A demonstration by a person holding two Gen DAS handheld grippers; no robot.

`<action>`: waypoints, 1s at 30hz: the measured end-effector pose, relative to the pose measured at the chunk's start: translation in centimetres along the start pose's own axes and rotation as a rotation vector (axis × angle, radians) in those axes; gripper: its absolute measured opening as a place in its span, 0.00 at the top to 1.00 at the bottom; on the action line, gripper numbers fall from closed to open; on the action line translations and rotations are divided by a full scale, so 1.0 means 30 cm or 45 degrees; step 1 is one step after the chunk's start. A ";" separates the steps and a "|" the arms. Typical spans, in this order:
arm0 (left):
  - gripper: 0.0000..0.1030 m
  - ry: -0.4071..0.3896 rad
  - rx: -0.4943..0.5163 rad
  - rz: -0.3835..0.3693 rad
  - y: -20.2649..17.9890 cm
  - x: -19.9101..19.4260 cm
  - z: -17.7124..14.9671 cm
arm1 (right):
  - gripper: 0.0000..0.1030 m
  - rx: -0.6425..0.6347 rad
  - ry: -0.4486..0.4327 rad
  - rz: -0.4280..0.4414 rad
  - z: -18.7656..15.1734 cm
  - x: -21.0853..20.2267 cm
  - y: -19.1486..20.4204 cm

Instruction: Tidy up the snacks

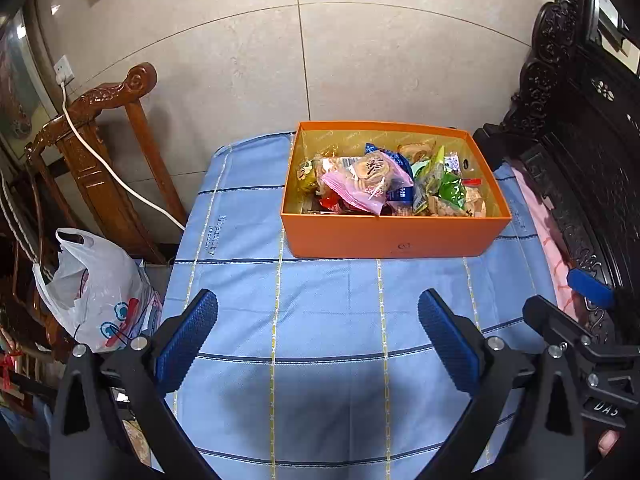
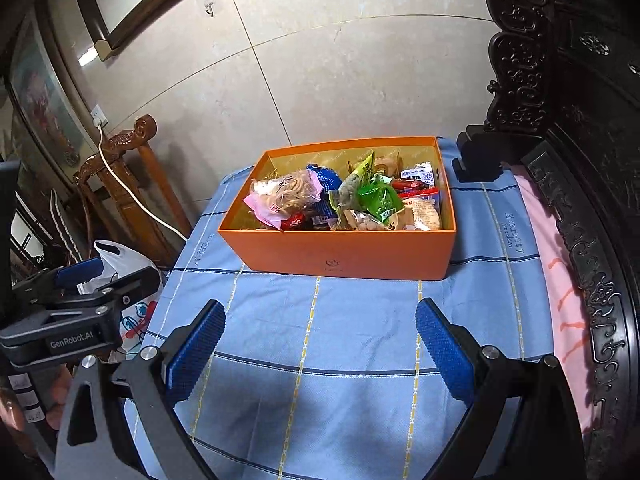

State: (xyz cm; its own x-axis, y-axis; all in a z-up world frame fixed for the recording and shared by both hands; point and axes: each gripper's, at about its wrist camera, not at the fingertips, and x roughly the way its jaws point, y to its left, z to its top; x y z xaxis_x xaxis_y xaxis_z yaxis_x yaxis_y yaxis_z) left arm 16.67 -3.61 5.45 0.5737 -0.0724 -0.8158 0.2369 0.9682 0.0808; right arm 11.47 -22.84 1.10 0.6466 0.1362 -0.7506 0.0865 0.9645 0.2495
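Note:
An orange box [image 1: 394, 238] [image 2: 340, 254] stands at the far side of a table under a blue checked cloth [image 1: 320, 312] [image 2: 360, 320]. It is filled with several snack packs: a pink pack of round biscuits [image 1: 366, 182] [image 2: 286, 196], green packs [image 1: 450, 190] [image 2: 378, 200], and blue [image 2: 326, 180] and red ones [image 2: 416, 186]. My left gripper [image 1: 318, 344] is open above the bare cloth in front of the box, holding nothing. My right gripper [image 2: 320, 344] is open too, empty, also short of the box. In the left wrist view, the right gripper's body [image 1: 588, 340] shows at the right edge.
A carved brown wooden stand [image 1: 104, 160] [image 2: 124, 184] with a white cable stands left of the table. A white plastic bag [image 1: 94, 292] [image 2: 128, 280] sits on the floor beside it. Dark carved furniture [image 1: 580, 140] [image 2: 580, 160] with a pink cloth [image 2: 560, 280] borders the right side.

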 end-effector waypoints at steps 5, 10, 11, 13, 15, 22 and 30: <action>0.04 0.007 -0.008 0.013 -0.001 -0.004 0.002 | 0.06 -0.001 0.000 -0.002 -0.001 -0.005 0.000; 0.04 0.011 -0.004 0.018 -0.001 -0.007 0.003 | 0.06 -0.004 -0.003 -0.006 -0.002 -0.010 0.001; 0.04 0.013 -0.003 0.019 -0.003 -0.006 0.003 | 0.06 -0.002 -0.004 -0.007 -0.001 -0.011 0.001; 0.04 0.017 0.001 0.024 -0.002 -0.003 0.003 | 0.06 -0.001 -0.006 -0.007 0.001 -0.013 0.000; 0.04 0.021 0.002 0.023 -0.001 0.000 0.003 | 0.06 -0.002 -0.006 -0.006 0.003 -0.013 -0.002; 0.04 0.041 0.008 0.022 0.000 0.017 -0.006 | 0.05 0.000 0.006 -0.010 -0.003 -0.002 -0.003; 0.04 0.064 0.011 0.008 0.010 0.034 -0.017 | 0.05 0.007 0.022 -0.019 -0.017 0.009 -0.002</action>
State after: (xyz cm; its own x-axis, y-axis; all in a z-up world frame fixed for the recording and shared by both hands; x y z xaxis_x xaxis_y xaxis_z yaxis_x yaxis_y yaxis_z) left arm 16.94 -3.26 4.35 0.5350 -0.0540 -0.8431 0.2403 0.9664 0.0907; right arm 11.24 -22.75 0.57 0.6319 0.1257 -0.7648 0.1000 0.9653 0.2413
